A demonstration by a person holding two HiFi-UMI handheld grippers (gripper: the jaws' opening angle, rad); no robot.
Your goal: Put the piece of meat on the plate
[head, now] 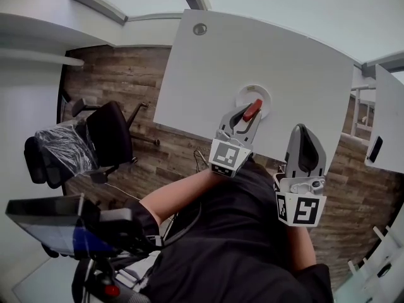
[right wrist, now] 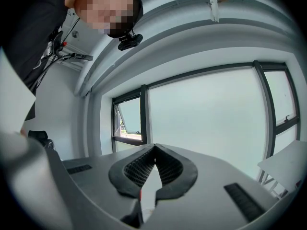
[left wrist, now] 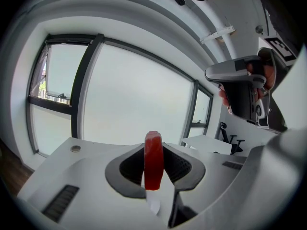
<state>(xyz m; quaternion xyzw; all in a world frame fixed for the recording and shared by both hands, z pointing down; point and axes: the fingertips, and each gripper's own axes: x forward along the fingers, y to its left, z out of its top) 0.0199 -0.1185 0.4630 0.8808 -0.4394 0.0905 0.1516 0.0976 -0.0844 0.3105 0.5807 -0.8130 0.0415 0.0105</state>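
The piece of meat [head: 252, 110] is a red strip held upright between the pads of my left gripper [head: 248, 113], which is shut on it. It hangs over the near part of a round white plate [head: 266, 94] on the white table [head: 284, 55]. In the left gripper view the meat [left wrist: 153, 161] stands between the dark pads, and the jaws hide the plate. My right gripper [head: 303, 145] hovers at the table's near edge, right of the plate. Its jaws [right wrist: 154, 147] meet at the tips with nothing between them, and its body [left wrist: 244, 92] shows at the upper right of the left gripper view.
A round grommet [head: 199, 28] sits near the table's far edge. A black office chair [head: 108, 134] stands on the wooden floor to the left. A second white desk [head: 386, 122] is at the right. Large windows [left wrist: 129, 99] lie ahead.
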